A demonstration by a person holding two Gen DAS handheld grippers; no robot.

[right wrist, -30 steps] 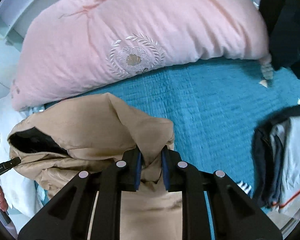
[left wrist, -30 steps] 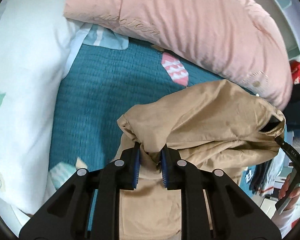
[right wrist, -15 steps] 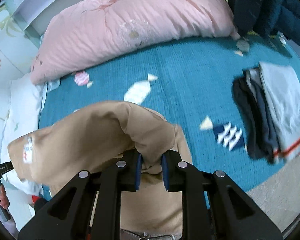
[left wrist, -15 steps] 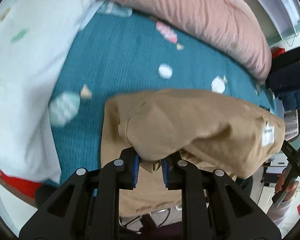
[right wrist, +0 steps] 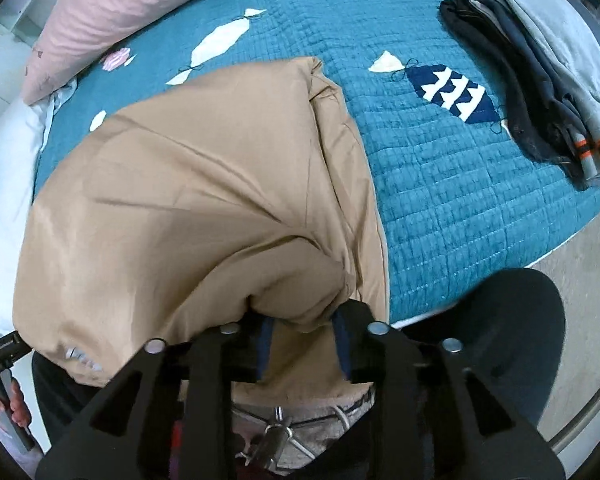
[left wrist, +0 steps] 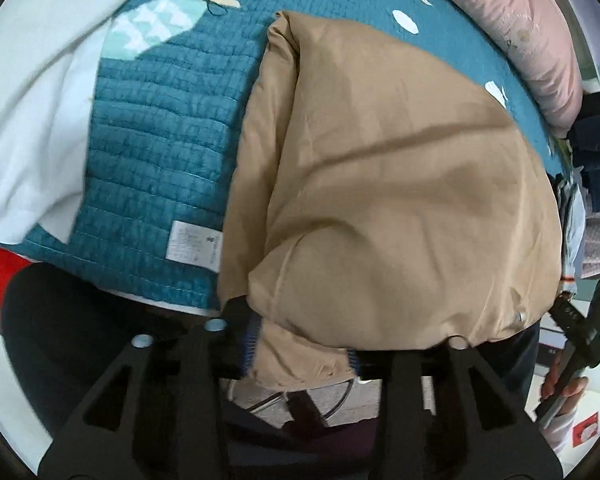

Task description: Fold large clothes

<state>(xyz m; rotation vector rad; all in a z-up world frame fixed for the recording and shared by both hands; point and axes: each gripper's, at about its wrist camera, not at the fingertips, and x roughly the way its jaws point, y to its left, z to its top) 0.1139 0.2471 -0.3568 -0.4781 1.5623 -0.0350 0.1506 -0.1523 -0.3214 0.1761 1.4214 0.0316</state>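
A large tan jacket (left wrist: 380, 168) lies folded over itself on the teal quilt (left wrist: 156, 152), its near edge hanging at the bed's front. My left gripper (left wrist: 300, 350) points steeply down at that edge. Its jaws are opening, and a fold of the tan cloth is still loose between the blue pads (left wrist: 249, 340). In the right wrist view the same jacket (right wrist: 188, 208) fills the middle. My right gripper (right wrist: 304, 346) is also opening, with the jacket's other near corner between its pads (right wrist: 342, 344).
A pink duvet (right wrist: 112, 12) runs along the far side and a white pillow (left wrist: 32, 112) lies at the left. A stack of folded dark and grey clothes (right wrist: 540, 80) sits on the quilt to the right. The person's dark-clothed legs (left wrist: 68, 328) stand against the bed's front edge.
Both grippers have drawn the jacket's edge back over itself toward the bed's front and lowered it. Their jaws, shut tight on the cloth before, now stand apart.
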